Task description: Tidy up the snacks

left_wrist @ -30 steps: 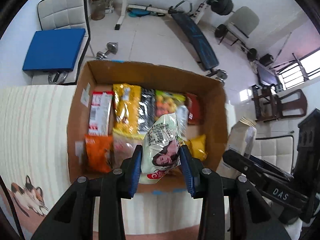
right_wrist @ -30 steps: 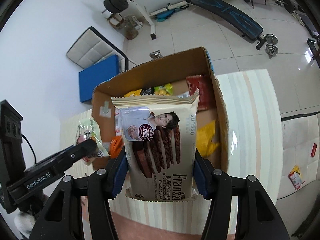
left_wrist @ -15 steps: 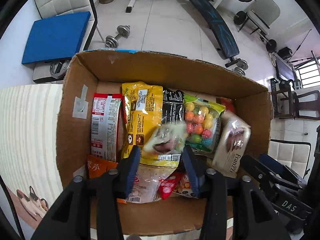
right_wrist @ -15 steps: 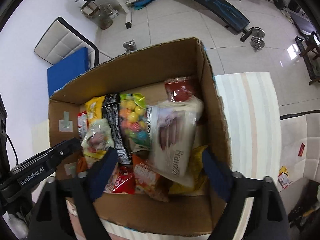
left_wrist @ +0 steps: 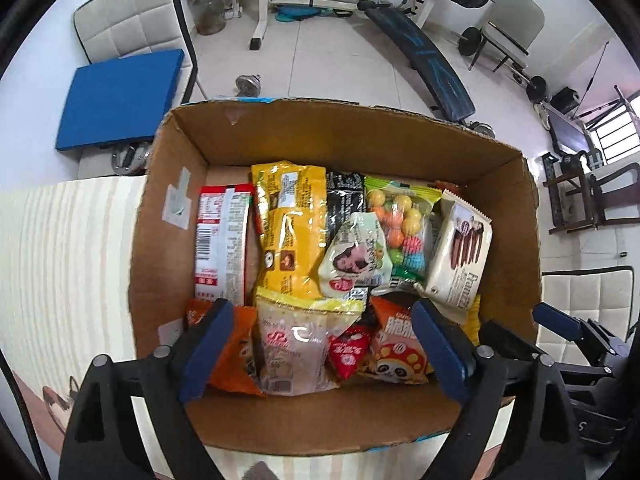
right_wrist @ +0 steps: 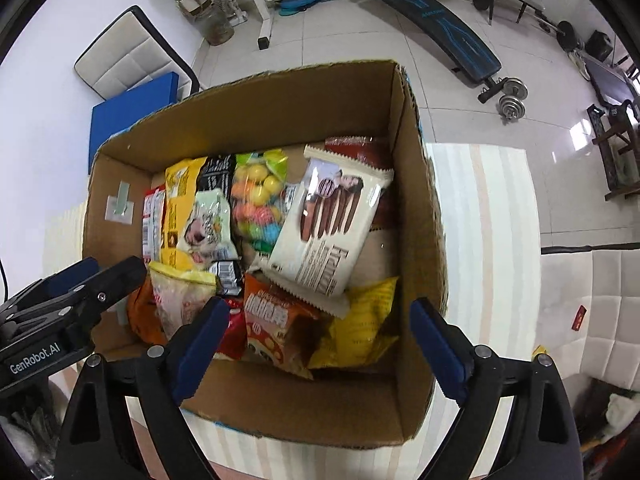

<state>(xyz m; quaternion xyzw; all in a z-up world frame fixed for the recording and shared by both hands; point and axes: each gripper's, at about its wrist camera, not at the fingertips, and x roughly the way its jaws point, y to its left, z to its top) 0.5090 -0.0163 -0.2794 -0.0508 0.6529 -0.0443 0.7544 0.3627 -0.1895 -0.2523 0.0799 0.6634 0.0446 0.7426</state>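
An open cardboard box (left_wrist: 360, 140) (right_wrist: 260, 112) on the striped table holds several snack packs. A pale green packet (left_wrist: 354, 256) (right_wrist: 208, 224) lies loose on top of a yellow bag (left_wrist: 288, 236). A white chocolate wafer pack (left_wrist: 460, 252) (right_wrist: 328, 224) leans at the box's right side, beside a bag of coloured candy balls (left_wrist: 394, 220). My left gripper (left_wrist: 320, 312) hovers over the near part of the box. Its jaws are opening and no pad touches a pack. My right gripper (right_wrist: 320, 308) hangs likewise above the box, its jaws opening with nothing gripped.
The striped tablecloth (left_wrist: 60, 260) (right_wrist: 488, 220) runs out on both sides of the box. Beyond the table stand a white chair with a blue cushion (left_wrist: 120, 96), a weight bench (left_wrist: 424, 64) and dumbbells (right_wrist: 508, 96) on the tiled floor. Another padded chair (right_wrist: 580, 300) is at the right.
Both grippers let go: the green packet and the wafer pack dropped into the box. Both jaws went from shut on a pack to wide, and both grippers sank closer to the box.
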